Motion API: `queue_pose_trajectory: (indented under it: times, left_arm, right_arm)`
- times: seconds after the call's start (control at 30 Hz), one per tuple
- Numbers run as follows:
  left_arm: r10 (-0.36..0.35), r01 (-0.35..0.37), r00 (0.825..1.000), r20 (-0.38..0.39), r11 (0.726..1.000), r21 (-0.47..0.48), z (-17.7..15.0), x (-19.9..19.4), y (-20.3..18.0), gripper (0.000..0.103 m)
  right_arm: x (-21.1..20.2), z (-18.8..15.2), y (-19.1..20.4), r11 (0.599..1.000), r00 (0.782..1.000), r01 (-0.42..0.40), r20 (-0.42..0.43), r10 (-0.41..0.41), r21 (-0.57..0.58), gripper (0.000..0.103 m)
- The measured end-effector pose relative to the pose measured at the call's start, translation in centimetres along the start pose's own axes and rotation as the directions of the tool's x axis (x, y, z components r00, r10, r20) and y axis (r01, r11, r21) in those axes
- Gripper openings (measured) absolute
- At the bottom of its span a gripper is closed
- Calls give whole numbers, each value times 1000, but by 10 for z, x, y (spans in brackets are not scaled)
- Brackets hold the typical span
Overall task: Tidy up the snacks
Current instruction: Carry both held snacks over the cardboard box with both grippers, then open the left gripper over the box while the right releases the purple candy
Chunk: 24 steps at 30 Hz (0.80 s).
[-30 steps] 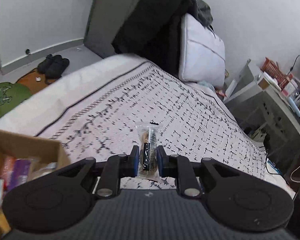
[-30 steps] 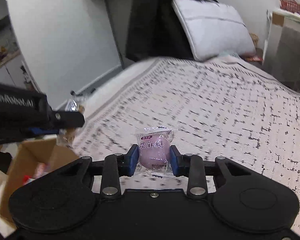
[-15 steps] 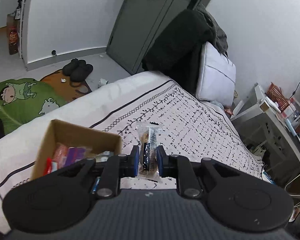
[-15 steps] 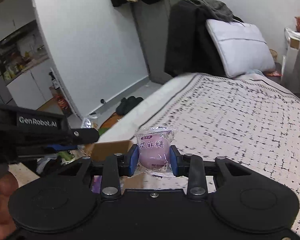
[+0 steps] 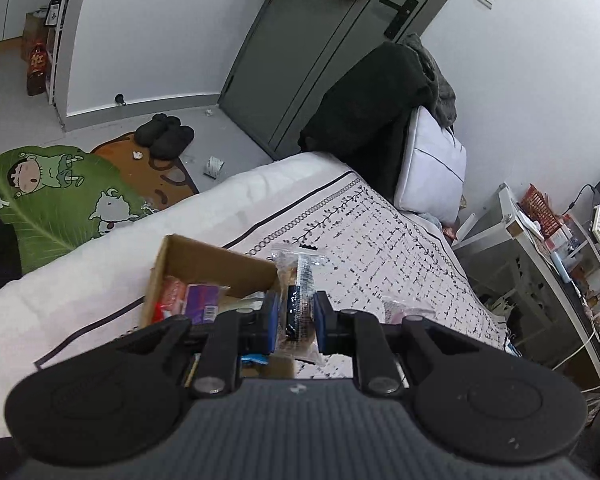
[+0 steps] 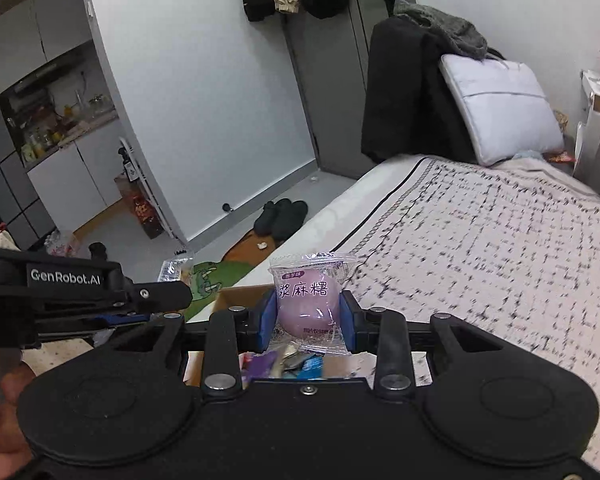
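Both tongs are matt black plastic with blue rubbery-looking pads (image 5: 271, 312) and small shiny metal pivot pins. Left tongs (image 5: 295, 318) pinch a bar (image 5: 300, 292) in clear, crinkly glossy film; right tongs (image 6: 307, 316) pinch a mochi (image 6: 306, 304) in see-through shiny plastic wrap, the ball inside smooth and pale purple. The box (image 5: 204, 258) is plain brown cardboard, dull and a bit fibrous, with glossy foil-like packets inside. The bed (image 5: 380, 248) has a soft printed cloth cover, matt, and the pillow (image 6: 500, 104) looks like smooth cotton.
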<state>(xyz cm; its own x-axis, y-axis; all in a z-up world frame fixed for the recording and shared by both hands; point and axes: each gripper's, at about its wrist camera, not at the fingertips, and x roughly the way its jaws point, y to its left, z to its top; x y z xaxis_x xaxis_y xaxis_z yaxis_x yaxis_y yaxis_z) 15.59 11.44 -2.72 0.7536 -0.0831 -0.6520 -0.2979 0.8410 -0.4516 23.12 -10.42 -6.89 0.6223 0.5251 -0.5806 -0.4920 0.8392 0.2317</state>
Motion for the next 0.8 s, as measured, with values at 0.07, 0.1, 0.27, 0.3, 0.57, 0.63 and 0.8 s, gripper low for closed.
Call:
queue_pose_trajectory:
  times: [0.07, 0.1, 0.27, 0.3, 0.57, 0.63, 0.8]
  left_arm:
    - [-1, 1, 1000, -6, 1000, -3, -2, -4, 8, 18]
    - [-2, 1, 1000, -11, 1000, -6, -2, -5, 12, 18]
    - [-10, 9, 999, -40, 999, -36, -6, -4, 32, 18]
    - [-16, 14, 999, -47, 999, -48, -6, -2, 36, 18]
    - [-56, 50, 997, -54, 994, -100, 0, 5, 55, 18]
    - [-59, 53, 997, -57, 993, -101, 1, 7, 56, 18]
    - [-73, 65, 994, -80, 992, -106, -1, 16, 56, 18]
  right_arm:
    - [3, -2, 8, 1000, 1000, 5, -8, -5, -10, 33]
    - [4, -3, 11, 1000, 1000, 7, -12, -8, -14, 33]
    - [10, -3, 27, 999, 999, 10, -34, -11, -31, 33]
    - [12, -3, 30, 999, 999, 12, -38, -13, -33, 33]
    - [14, -4, 34, 999, 997, 49, -55, -49, -5, 50]
    - [12, -4, 32, 998, 996, 62, -60, -61, 9, 52]
    - [9, -4, 27, 995, 993, 95, -70, -95, 3, 57]
